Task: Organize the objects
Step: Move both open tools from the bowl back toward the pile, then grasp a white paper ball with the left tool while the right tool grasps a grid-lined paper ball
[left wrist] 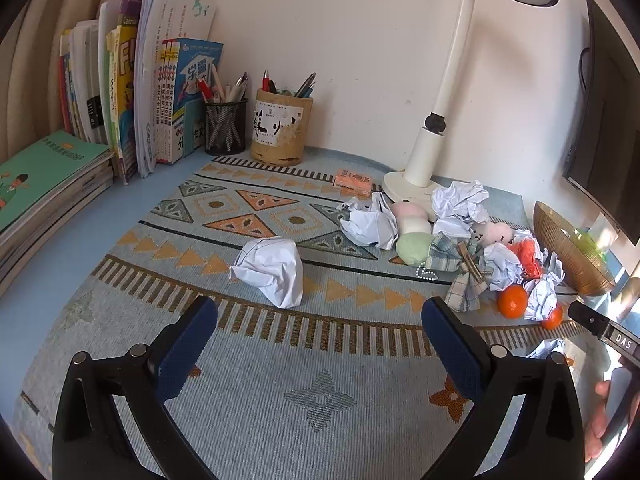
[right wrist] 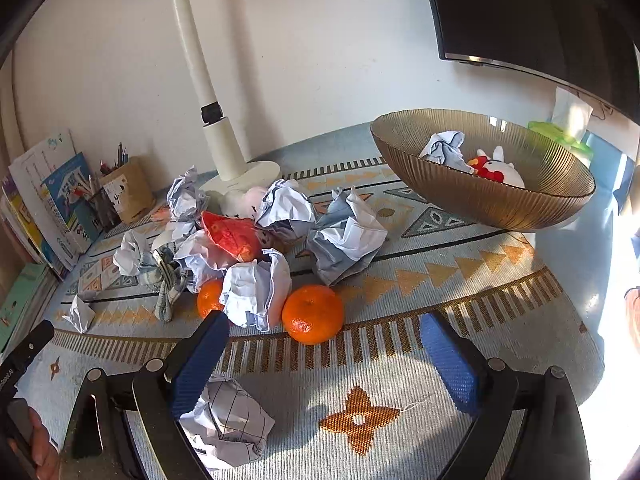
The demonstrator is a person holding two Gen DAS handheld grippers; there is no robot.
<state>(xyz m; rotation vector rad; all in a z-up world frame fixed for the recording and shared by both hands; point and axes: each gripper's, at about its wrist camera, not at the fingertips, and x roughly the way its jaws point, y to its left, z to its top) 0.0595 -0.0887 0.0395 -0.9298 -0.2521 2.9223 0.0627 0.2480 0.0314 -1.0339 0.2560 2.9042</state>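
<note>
My left gripper point(left wrist: 320, 312) hangs open over the patterned mat, just short of a lone crumpled paper ball point(left wrist: 269, 270). My right gripper point(right wrist: 324, 340) is open too, with an orange point(right wrist: 313, 313) lying just beyond its fingertips and a second orange point(right wrist: 209, 298) behind the left finger. A heap of crumpled papers point(right wrist: 348, 236), a red scrap point(right wrist: 232, 236), soft plush toys point(left wrist: 414, 224) and a plaid cloth point(left wrist: 466, 280) sits by the lamp base. The ribbed gold bowl point(right wrist: 500, 204) holds one paper ball point(right wrist: 446, 148) and a red-and-white plush point(right wrist: 500, 170). A lined paper ball point(right wrist: 226, 428) lies under the right gripper.
Books point(left wrist: 120, 92) stand and lie stacked at the left wall, with two pen holders point(left wrist: 280, 128) beside them. A white desk lamp point(left wrist: 432, 136) rises at the back. A dark monitor point(right wrist: 540, 20) hangs at the right. An orange box point(left wrist: 354, 182) rests near the lamp.
</note>
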